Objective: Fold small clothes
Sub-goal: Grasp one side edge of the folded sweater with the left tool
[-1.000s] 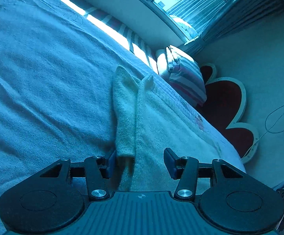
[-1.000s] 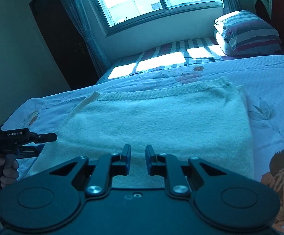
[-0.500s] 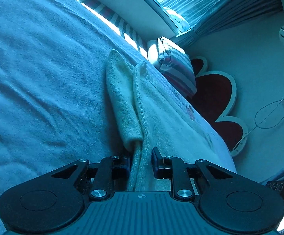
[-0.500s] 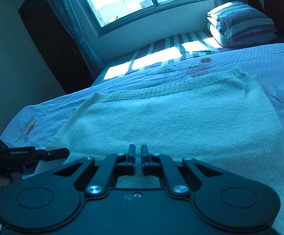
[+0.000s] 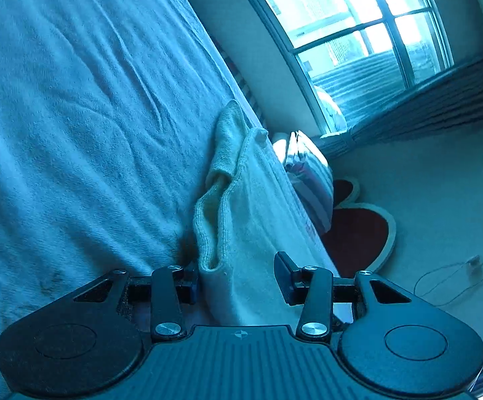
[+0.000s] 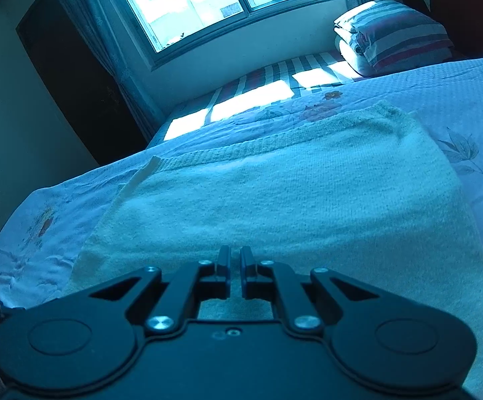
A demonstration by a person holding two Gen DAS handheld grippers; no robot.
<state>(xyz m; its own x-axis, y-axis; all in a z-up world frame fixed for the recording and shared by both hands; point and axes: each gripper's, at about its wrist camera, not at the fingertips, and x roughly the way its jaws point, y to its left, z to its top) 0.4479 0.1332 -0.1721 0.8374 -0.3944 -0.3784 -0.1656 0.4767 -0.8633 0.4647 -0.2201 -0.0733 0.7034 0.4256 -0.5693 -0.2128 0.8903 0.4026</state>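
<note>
knit garment (image 6: pixel 291 206), pale, lies flat on the floral bed cover (image 6: pixel 468 93). left tool (image 5: pixel 236 275) spread wide, fingers either side of the garment's folded edge. right tool (image 6: pixel 235 263) nearly shut, narrow gap, over the garment's near edge; grip unclear. striped pillow (image 6: pixel 398 38) beyond.

- The left gripper (image 5: pixel 238 276) is matte black plastic, with a ribbed centre panel, round side discs and silver screws.
- The right gripper (image 6: pixel 235 266) matches: black linkage arms, flat fingers (image 6: pixel 224 260) and bright screw heads.
</note>
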